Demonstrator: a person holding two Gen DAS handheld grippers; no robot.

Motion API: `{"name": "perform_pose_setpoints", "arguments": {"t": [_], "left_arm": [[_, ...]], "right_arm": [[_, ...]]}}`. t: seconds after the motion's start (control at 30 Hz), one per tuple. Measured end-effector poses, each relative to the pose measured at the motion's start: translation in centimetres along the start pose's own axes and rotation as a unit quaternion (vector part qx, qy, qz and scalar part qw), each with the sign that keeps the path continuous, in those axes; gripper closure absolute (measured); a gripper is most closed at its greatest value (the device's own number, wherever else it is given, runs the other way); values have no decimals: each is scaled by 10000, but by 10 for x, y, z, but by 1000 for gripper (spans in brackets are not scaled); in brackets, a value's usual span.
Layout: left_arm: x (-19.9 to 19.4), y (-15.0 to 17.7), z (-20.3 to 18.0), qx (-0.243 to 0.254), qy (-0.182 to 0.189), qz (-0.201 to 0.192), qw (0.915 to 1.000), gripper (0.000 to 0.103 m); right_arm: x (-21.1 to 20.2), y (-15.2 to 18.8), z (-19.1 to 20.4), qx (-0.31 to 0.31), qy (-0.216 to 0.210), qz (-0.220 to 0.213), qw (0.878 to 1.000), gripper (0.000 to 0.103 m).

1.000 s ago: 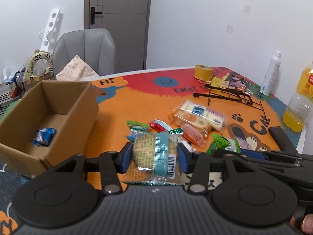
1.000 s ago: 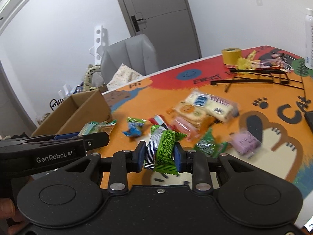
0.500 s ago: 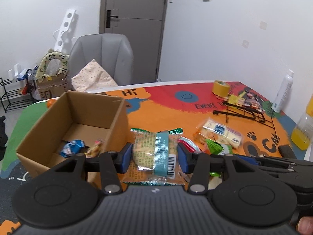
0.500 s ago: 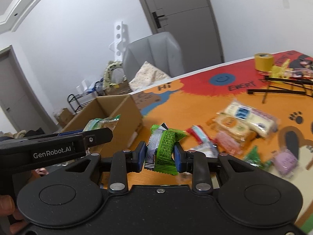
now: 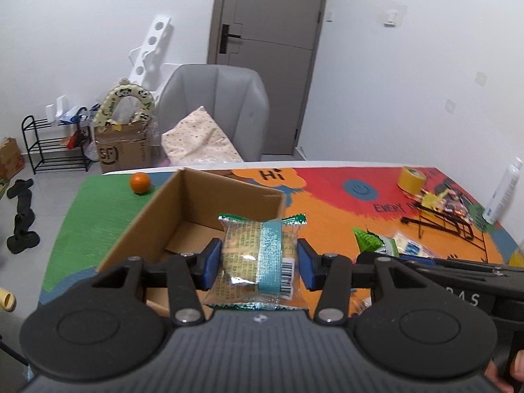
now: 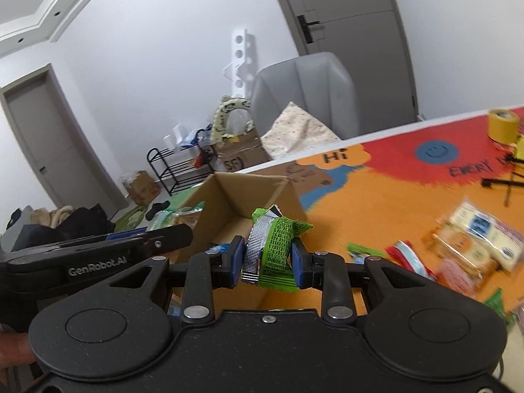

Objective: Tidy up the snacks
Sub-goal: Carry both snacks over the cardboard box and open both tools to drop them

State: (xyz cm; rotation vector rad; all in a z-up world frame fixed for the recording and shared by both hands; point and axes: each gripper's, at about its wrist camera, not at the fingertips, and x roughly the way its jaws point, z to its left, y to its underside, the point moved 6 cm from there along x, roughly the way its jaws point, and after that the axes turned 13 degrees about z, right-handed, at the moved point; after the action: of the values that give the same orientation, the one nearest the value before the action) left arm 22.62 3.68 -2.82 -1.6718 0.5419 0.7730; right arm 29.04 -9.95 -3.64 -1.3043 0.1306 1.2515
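My left gripper [image 5: 258, 263] is shut on a yellow-green snack packet with a teal stripe [image 5: 255, 255] and hangs over the near edge of the open cardboard box [image 5: 196, 203]. My right gripper [image 6: 267, 260] is shut on a green and silver snack packet [image 6: 271, 249], held above the same cardboard box [image 6: 229, 196] just right of the left gripper's arm [image 6: 98, 255]. In the left wrist view the green packet [image 5: 370, 239] and the right gripper's arm show at the right. More loose snacks [image 6: 471, 245] lie on the orange mat.
An orange fruit [image 5: 140, 182] sits on the green part of the mat behind the box. A yellow tape roll [image 5: 411, 180], a black wire rack [image 5: 445, 219] and a white bottle [image 5: 501, 193] stand at the far right. A grey chair [image 5: 213, 111] stands behind the table.
Both grippers have swung left and risen with their packets, from over the snack pile to above the cardboard box. The grips have not changed.
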Motion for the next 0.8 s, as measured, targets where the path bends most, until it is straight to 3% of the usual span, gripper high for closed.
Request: {"name": "perform_pose_setpoints", "arguments": {"t": [0.37,0.8], "left_arm": [[11,-28,46,-324,-49,-68,9994,55],[47,-56,71,-540,-60,63,9985,55]], "right_arm": [[28,-30,32,-300,-21,104,9995,74],[65,-53,38,-338,-48,300,9990,74]]}}
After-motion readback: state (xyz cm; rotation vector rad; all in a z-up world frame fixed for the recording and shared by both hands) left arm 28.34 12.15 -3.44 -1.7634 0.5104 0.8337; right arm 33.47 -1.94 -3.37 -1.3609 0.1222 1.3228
